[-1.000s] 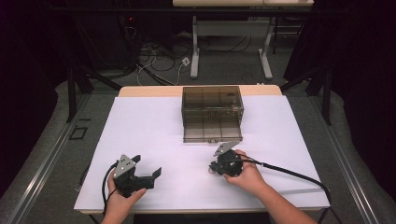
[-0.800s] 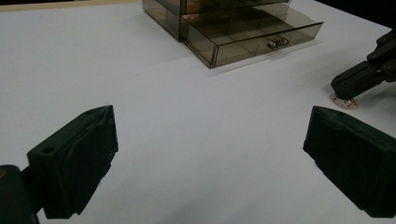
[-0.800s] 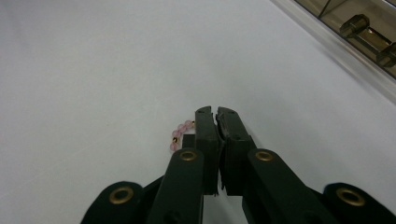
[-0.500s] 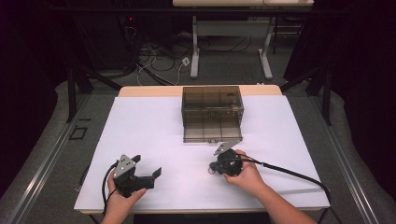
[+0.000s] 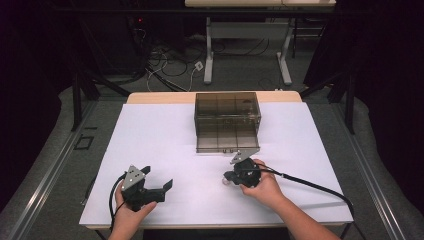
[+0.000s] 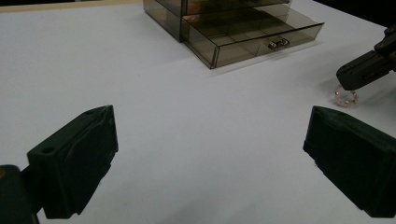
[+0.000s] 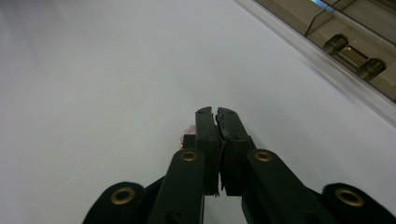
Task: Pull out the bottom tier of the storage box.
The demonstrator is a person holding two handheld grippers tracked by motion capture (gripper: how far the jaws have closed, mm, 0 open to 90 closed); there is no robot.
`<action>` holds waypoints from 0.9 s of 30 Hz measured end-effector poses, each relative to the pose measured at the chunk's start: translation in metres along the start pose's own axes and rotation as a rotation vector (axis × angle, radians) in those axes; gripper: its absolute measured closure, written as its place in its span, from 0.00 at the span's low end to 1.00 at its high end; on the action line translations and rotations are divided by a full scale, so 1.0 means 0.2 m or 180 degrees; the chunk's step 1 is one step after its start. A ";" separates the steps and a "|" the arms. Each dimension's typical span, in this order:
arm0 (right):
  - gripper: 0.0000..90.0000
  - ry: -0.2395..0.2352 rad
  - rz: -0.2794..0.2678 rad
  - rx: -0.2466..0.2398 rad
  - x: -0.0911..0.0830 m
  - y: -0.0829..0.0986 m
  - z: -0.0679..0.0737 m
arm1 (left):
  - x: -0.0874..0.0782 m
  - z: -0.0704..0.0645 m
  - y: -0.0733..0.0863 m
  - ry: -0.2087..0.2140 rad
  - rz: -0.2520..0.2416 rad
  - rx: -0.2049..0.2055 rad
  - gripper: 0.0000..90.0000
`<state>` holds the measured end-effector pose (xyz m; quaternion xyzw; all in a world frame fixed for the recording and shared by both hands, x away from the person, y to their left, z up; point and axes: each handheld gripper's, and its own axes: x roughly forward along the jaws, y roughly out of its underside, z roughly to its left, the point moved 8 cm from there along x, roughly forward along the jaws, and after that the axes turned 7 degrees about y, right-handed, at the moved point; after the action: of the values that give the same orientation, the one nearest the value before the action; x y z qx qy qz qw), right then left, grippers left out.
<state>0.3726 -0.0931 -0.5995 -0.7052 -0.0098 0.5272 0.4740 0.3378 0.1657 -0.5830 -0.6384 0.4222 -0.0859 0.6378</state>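
A smoky transparent drawer box (image 5: 227, 120) stands at the middle back of the white table (image 5: 160, 135); its bottom drawer (image 6: 254, 39) is pulled out a little, with its metal handle (image 7: 352, 56) towards me. A small ring of pink beads (image 6: 345, 97) hangs at the tip of my right gripper (image 5: 229, 177), whose jaws are shut on it just above the table. In the right gripper view the beads (image 7: 187, 133) peek out left of the shut right gripper (image 7: 215, 112). My left gripper (image 5: 157, 177) rests at the front left, wide open and holding nothing (image 6: 210, 154).
The right gripper's black cable (image 5: 310, 186) trails across the table to the front right. Beyond the table's far edge stand desk legs (image 5: 210, 50) and loose cables on the floor (image 5: 165, 65). A metal rail (image 5: 50, 170) runs along the left.
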 end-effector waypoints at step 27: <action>0.99 0.0177 -0.0180 -0.0189 -0.06 -0.28 0.00 | -0.01 0.02 0.00 -0.0029 -0.0022 0.0002 0.03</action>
<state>0.3953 -0.0687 -0.5533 -0.7327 -0.0323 0.4933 0.4677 0.3383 0.1705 -0.5827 -0.6401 0.4170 -0.0853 0.6396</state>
